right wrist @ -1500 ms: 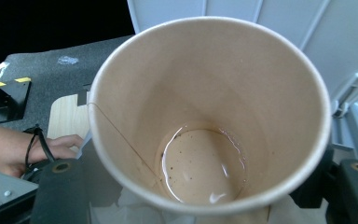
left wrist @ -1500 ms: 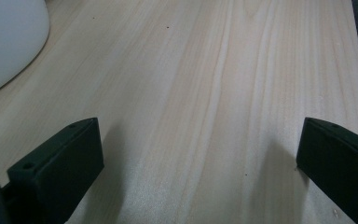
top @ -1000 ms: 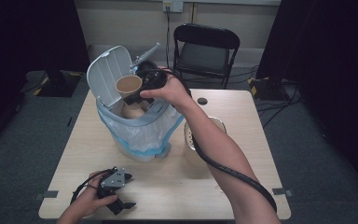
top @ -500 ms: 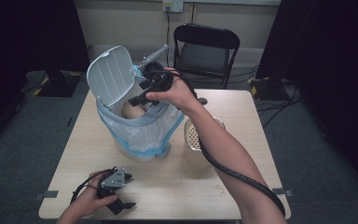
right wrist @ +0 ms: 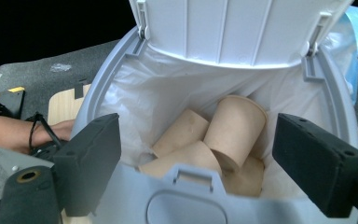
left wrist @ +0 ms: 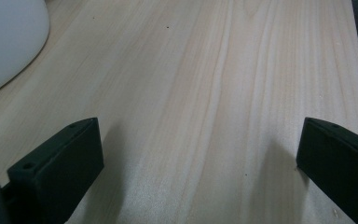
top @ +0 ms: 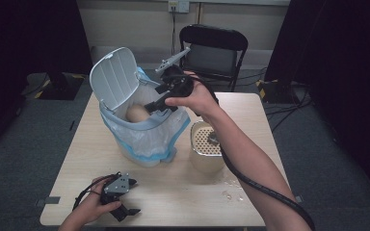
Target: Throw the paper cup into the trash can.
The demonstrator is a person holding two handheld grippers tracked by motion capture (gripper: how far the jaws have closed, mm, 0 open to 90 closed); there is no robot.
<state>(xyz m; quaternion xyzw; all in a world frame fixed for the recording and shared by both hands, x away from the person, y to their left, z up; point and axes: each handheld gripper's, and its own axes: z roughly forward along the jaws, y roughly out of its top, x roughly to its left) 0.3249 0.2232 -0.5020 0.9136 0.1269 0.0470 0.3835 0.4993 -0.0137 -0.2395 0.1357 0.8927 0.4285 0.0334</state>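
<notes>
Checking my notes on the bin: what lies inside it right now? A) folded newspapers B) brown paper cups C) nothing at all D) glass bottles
B: the right gripper view looks into the open bin, where several brown paper cups lie on the white liner.

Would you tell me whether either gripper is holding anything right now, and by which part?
Nothing is held. The right gripper has just been opening, empty, over the bin where paper cups lie. The left gripper rests open on the table.
</notes>
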